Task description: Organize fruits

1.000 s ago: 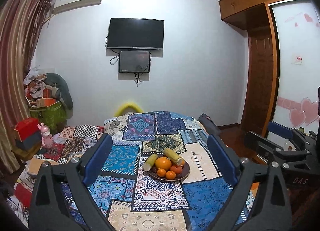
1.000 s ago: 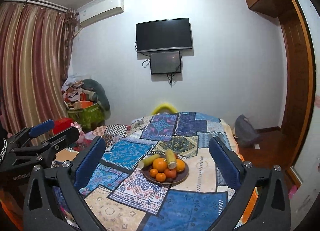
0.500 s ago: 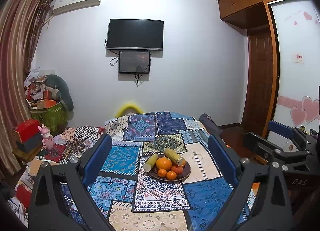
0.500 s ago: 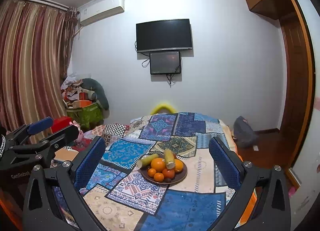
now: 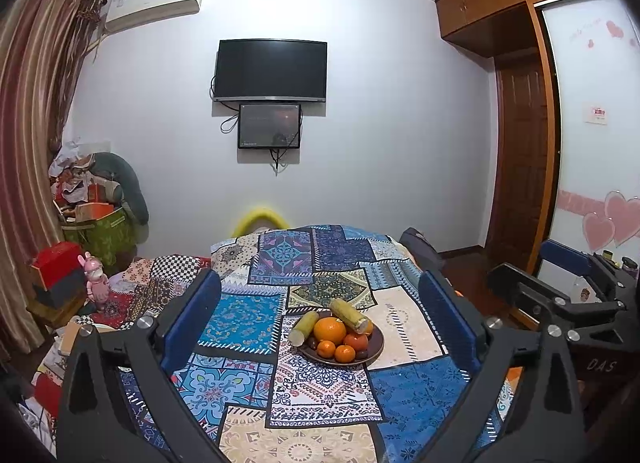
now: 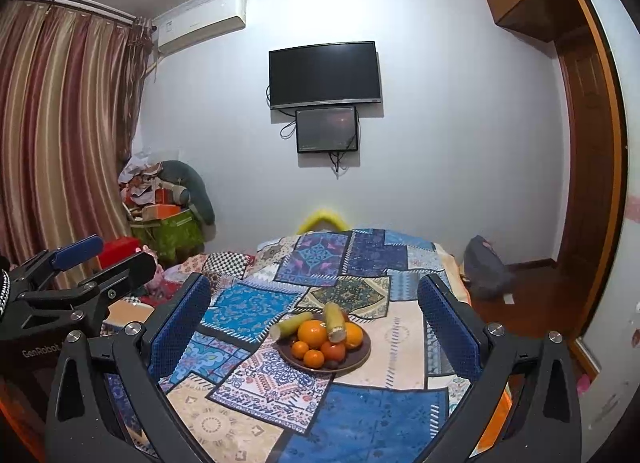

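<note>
Looking along my left tool (image 5: pixel 320 305), I see its two blue fingers (image 5: pixel 192 319) spread wide with nothing between them, so it is released. My right tool (image 6: pixel 314 309) is the same: fingers (image 6: pixel 448 327) far apart, gripping nothing.

Both tools hang above the near part of a surface draped in a patchwork cloth (image 5: pixel 320 383); I cannot tell whether it is a bed or a worktop underneath. On that cloth sits a dark round plate (image 5: pixel 376 347) piled with fruit. In the left view the plate lies ahead of the tool, between the two fingers and a little right of centre, well apart from both. In the right view the plate (image 6: pixel 362 355) also lies ahead between the fingers, near the middle.

On the plate a big orange (image 5: pixel 329 329) sits at the centre of the pile, with smaller oranges (image 5: pixel 345 353) at the near rim and a red fruit (image 5: pixel 356 341) beside them. Two corn cobs lean on the heap: one (image 5: pixel 351 315) tilted across the top toward the right, the other (image 5: pixel 303 327) sticking out over the left rim.

Each tool shows in the other's view: the right tool at the right edge of the left view, the left tool at the left edge of the right view, both beside the cloth and well apart from the plate.
</note>
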### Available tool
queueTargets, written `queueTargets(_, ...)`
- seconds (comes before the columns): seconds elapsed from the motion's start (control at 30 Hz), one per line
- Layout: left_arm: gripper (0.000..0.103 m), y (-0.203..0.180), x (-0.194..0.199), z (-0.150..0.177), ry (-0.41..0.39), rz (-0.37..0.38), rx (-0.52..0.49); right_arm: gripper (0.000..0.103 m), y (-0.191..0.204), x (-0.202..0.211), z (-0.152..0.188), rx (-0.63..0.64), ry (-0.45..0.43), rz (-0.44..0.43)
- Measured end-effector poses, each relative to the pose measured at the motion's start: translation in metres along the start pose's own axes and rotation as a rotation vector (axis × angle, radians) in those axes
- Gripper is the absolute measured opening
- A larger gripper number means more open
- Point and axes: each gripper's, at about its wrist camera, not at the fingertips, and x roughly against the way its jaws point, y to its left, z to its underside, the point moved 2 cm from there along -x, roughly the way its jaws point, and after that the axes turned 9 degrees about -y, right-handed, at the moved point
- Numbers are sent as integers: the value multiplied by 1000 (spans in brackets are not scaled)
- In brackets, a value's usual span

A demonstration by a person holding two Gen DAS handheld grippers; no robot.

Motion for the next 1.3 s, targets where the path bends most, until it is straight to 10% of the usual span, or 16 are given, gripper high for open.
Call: queueTargets(1.3, 103, -1, -8, 4, 28, 39, 24, 103, -9, 2, -2, -20, -20, 19)
